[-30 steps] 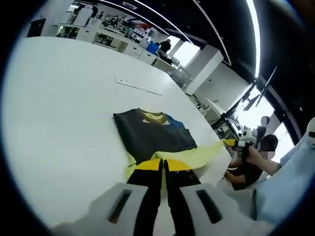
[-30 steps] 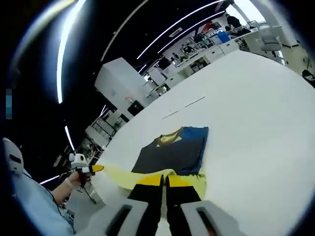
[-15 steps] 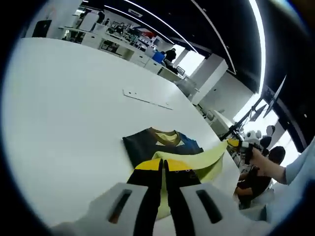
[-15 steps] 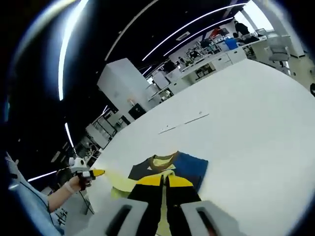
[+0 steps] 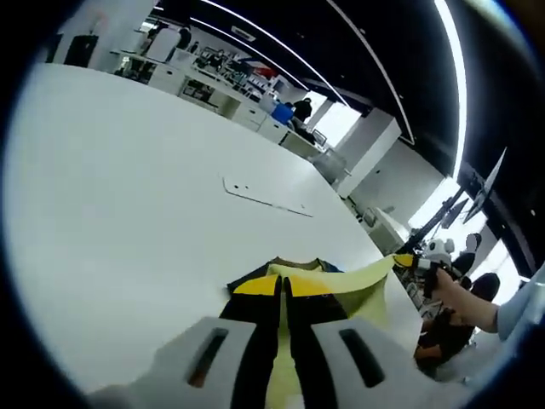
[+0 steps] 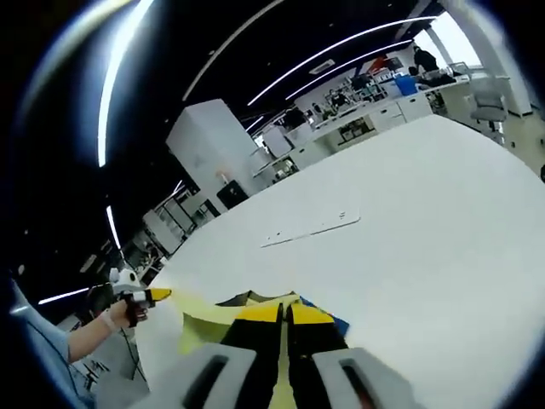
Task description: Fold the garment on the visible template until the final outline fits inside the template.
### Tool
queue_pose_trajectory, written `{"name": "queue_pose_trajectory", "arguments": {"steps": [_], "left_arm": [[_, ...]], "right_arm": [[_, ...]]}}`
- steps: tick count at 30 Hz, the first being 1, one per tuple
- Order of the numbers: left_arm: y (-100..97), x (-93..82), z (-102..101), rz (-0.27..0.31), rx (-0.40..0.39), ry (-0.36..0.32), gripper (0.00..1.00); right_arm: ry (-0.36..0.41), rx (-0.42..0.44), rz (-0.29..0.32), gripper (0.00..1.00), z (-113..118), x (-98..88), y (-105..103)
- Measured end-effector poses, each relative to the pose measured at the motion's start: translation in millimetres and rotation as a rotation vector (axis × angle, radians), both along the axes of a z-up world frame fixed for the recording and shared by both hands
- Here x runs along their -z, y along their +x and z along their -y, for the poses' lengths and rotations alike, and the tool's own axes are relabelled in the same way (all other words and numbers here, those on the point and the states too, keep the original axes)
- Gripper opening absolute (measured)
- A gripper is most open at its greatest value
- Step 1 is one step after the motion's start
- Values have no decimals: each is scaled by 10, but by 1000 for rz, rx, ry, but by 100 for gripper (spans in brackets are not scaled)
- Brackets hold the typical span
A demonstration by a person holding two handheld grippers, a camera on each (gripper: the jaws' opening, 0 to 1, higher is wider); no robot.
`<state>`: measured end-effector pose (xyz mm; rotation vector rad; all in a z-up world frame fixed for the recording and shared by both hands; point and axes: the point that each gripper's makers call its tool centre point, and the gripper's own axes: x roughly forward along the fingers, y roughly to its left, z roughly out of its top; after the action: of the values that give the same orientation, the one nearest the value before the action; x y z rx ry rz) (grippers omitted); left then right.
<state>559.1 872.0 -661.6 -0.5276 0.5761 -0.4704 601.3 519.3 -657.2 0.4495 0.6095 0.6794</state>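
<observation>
The garment [image 5: 358, 285] lies on the white table [image 5: 128, 187], dark on the outside with a pale yellow inner side and a blue patch [image 6: 334, 324]. Its yellow hem is lifted and stretched taut between the two grippers, over the dark body [image 5: 245, 278]. My left gripper [image 5: 282, 286] is shut on one hem corner and shows far left in the right gripper view [image 6: 152, 296]. My right gripper [image 6: 284, 312] is shut on the other corner and appears at the right of the left gripper view [image 5: 409, 260], held by a hand. The yellow fold [image 6: 209, 313] hides most of the garment.
A thin pale strip [image 5: 266, 198] [image 6: 311, 228] lies on the table beyond the garment. The table's far edge meets desks and shelving [image 5: 213, 72], and a chair [image 6: 490, 102] stands at the back right. A seated person [image 5: 464, 298] is past the table's right edge.
Both grippers have carried the yellow hem forward over the dark body toward the collar. The dark front, broadly exposed a second ago, is now mostly covered.
</observation>
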Motion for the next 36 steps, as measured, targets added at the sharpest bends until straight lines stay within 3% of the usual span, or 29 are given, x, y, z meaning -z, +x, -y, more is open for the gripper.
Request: {"name": "queue_pose_trajectory", "arguments": {"steps": [7,8,9,11,15,22,36], "left_arm": [[157,206,21,-37,-35,14,0],[170,240,23,-51,-42,14,0],[195,267,24,-52,-47,17,0],[231,319,21,-60,-56,22,0],[247,451,26,-90,-58,33,0],[228,650,-8,-146,-41,49,0],[131,950,-2,-202,-37,80,0]], "right_arm": [[-4,12,-17,0,-30,143,124],[-81,11,-6,0,18,241,158],[-99,11,-4,0,15,274,174],[-59,9,-15,0,-43,277,189],[-92,14,-25,0,-42,415,251],[-73,18,-76,0,2,622,361],[-92,-1,-141,0,-31,881,142]]}}
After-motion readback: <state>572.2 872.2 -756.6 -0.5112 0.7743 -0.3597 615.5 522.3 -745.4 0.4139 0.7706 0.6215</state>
